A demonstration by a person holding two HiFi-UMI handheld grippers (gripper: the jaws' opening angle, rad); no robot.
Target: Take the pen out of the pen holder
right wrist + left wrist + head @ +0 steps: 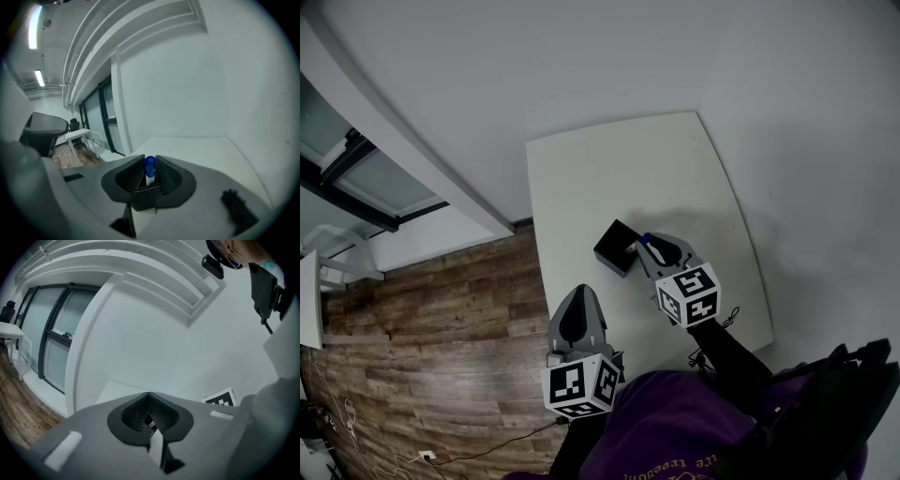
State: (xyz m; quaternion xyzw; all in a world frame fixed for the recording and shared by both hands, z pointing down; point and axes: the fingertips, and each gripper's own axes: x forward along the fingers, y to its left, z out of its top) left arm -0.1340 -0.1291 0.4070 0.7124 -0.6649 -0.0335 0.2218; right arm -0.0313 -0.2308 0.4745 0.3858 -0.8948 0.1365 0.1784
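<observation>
On the white table [675, 169] stands a black, square pen holder [615, 246]. My right gripper [649, 242] is right beside the holder's right edge, shut on a pen [644, 238] with a white body and a blue cap. In the right gripper view the pen [149, 169] is pinched between the ribbed pads, and its blue cap pokes out past the tip of the right gripper [150, 161]. Whether its lower end is still inside the holder is hidden. My left gripper [578, 302] hangs near the table's left front edge, shut with nothing in it; the left gripper [148, 395] faces a white wall.
Wooden floor [441, 309] lies left of the table, with a window frame [356, 178] and a white wall beyond. A black cable [727, 321] hangs at the table's right front edge. The person's purple clothing [675, 422] fills the bottom of the head view.
</observation>
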